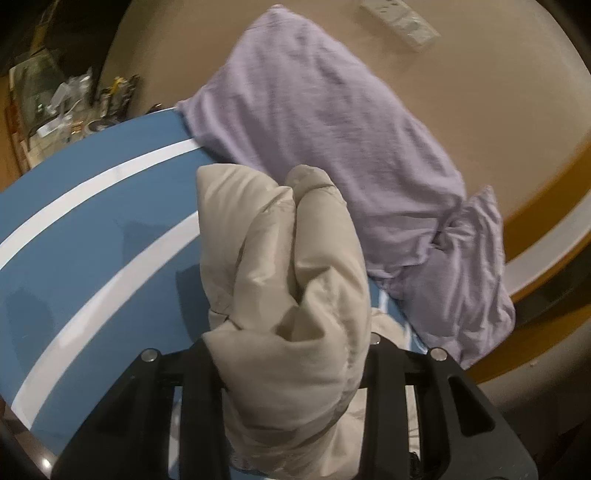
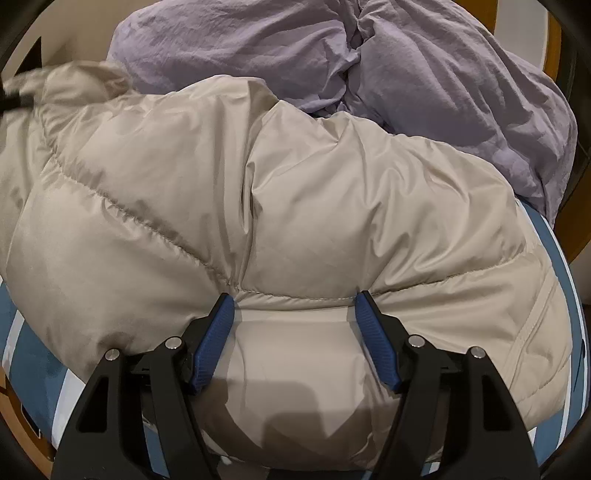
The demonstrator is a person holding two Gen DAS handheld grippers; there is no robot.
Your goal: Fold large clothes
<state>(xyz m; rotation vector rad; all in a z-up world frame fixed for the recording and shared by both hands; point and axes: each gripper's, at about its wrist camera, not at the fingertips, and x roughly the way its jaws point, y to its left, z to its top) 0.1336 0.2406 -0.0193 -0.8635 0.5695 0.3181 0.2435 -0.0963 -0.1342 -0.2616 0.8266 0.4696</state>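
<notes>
Currently a bunched fold of the beige puffer jacket (image 1: 288,280) is clamped in the left tongs (image 1: 291,354) – the padded fabric bulges up between the black arms and hides the pads entirely, so the grip is read from the pinched cloth. In the left wrist view this gathered part is raised above the blue table (image 1: 92,266), which carries white stripes (image 1: 110,177). A lilac garment (image 1: 332,122) is seen lying crumpled beyond the jacket, draped partly off the blue surface onto a beige floor (image 1: 498,92). A white power strip (image 1: 400,18) is seen on that floor at the far edge. Cluttered shelves (image 1: 55,96) are visible at upper left, too blurred to itemise.

In the right wrist view the right tongs (image 2: 295,321) are held wide – both blue pads (image 2: 214,343) are pressed down onto the jacket's quilted surface (image 2: 258,184) near a stitched seam (image 2: 295,295), with a puffed panel sitting between them but not squeezed. The jacket's bulk is spread across the table (image 2: 33,354), and the lilac garment (image 2: 443,92) is heaped just behind it, touching its far edge. A blurred dark shape at the left edge of this view cannot be identified.
</notes>
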